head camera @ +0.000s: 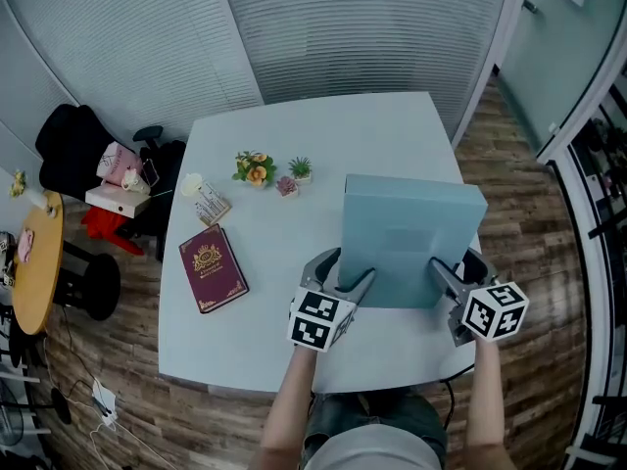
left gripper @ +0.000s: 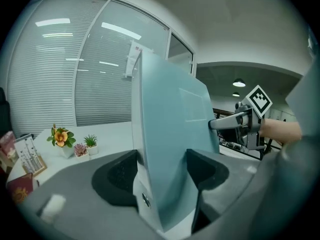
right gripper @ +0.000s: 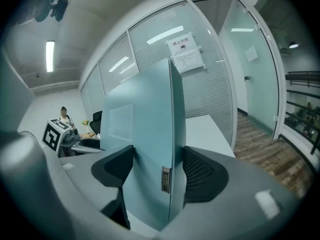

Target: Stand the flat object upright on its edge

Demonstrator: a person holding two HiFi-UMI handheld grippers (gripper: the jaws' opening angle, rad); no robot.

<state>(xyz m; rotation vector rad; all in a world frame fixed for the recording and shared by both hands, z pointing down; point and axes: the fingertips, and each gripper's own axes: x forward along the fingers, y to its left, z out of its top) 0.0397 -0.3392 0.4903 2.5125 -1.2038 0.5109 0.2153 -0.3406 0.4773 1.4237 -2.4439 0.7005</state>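
Observation:
A flat pale-blue box (head camera: 411,238) is tilted up off the white table (head camera: 265,331), its near edge low and its far edge raised. My left gripper (head camera: 345,280) is shut on the box's near left side, and my right gripper (head camera: 453,274) is shut on its near right side. In the left gripper view the box (left gripper: 170,149) stands as a tall panel between the dark pads (left gripper: 205,171), with the right gripper (left gripper: 235,121) beyond it. In the right gripper view the box (right gripper: 145,149) fills the gap between the pads (right gripper: 200,174), and the left gripper (right gripper: 72,140) shows behind it.
A maroon book (head camera: 213,268) lies on the table's left side. Behind it are a small card stand (head camera: 210,205), a flower pot (head camera: 254,168) and two tiny plant pots (head camera: 294,176). A black chair with bags (head camera: 113,179) stands off the left edge. Glass walls with blinds rise behind.

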